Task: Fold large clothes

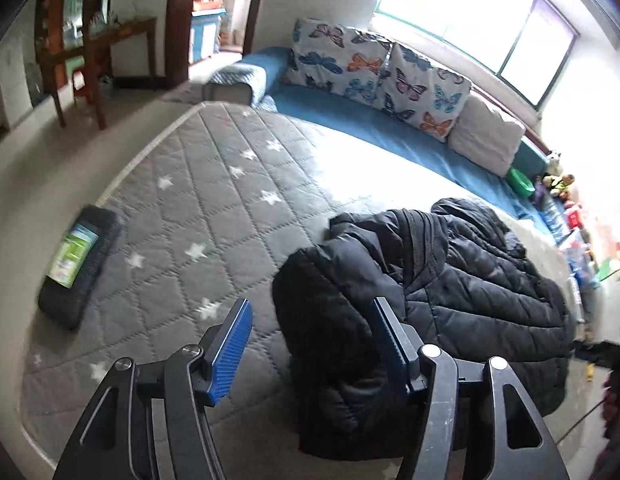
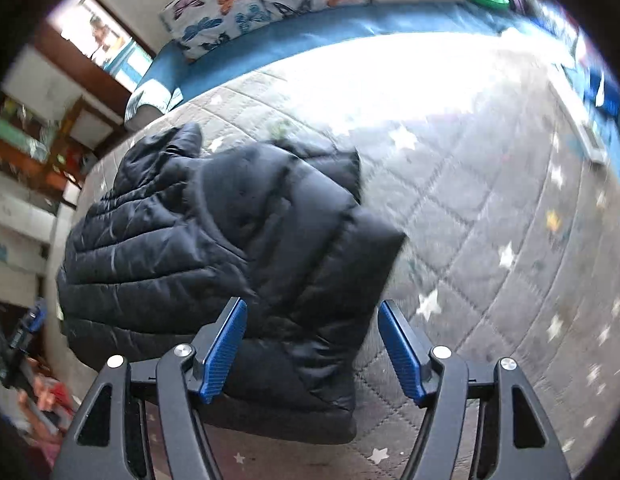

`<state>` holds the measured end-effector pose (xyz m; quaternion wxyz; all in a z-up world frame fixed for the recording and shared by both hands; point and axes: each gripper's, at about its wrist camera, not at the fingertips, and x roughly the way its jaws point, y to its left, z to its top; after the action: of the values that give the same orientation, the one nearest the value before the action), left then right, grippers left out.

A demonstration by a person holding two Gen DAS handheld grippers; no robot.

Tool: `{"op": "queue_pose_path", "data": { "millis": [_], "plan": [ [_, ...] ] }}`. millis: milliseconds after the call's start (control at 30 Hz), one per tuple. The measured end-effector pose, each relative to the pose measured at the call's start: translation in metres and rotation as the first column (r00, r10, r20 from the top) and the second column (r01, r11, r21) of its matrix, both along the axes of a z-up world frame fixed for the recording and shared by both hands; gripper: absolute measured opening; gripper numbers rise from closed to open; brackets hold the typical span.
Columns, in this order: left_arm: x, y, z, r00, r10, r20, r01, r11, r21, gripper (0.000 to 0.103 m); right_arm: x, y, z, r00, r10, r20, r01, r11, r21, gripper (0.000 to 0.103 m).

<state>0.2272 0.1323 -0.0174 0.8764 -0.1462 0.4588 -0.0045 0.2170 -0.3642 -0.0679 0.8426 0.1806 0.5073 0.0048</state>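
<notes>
Hovering with both left gripper [image 1: 310, 344] and right gripper [image 2: 312, 346] spread, holding nothing | black puffer jacket [image 1: 430, 300] lies bunched in a rough fold on the grey mattress [image 1: 197, 184] | judged: folded over, squaring-up perhaps left

Your left gripper [image 1: 310, 312] was built of matte black angular arms with triangular cut-outs, each arm pinned by round silver screws. Its fingers [image 1: 231, 350] carried ribbed blue pads edged in black. Your right gripper [image 2: 312, 312] matched it: the same black linkage, silver screw heads and ribbed blue pads [image 2: 225, 346].
</notes>
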Motion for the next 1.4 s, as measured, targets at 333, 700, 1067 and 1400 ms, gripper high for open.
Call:
{"op": "queue_pose_path", "data": {
  "millis": [333,700,1067,1400],
  "plan": [
    [0.019,-0.001,-0.037,0.992,-0.107,-0.064,0.092,0.973,-0.211,0.085,-0.014,-0.015,-0.043,0.999,-0.017,0.047,0.002,0.953,0.303,0.088],
    [0.049,0.004,-0.055,0.988,-0.127,-0.086,0.106,0.971,-0.216,0.097,0.006,0.002,-0.053,0.995,0.052,0.08,-0.078,0.927,0.368,0.103],
    [0.066,0.029,-0.077,0.986,-0.132,-0.097,0.083,0.913,-0.399,0.1,0.008,-0.003,-0.048,0.991,0.108,0.073,-0.127,0.933,0.337,0.103],
    [0.102,0.025,-0.074,0.966,-0.22,-0.135,0.15,0.905,-0.398,0.103,0.012,0.0,-0.05,0.99,0.133,0.051,-0.142,0.927,0.348,0.103]
  ]
}}
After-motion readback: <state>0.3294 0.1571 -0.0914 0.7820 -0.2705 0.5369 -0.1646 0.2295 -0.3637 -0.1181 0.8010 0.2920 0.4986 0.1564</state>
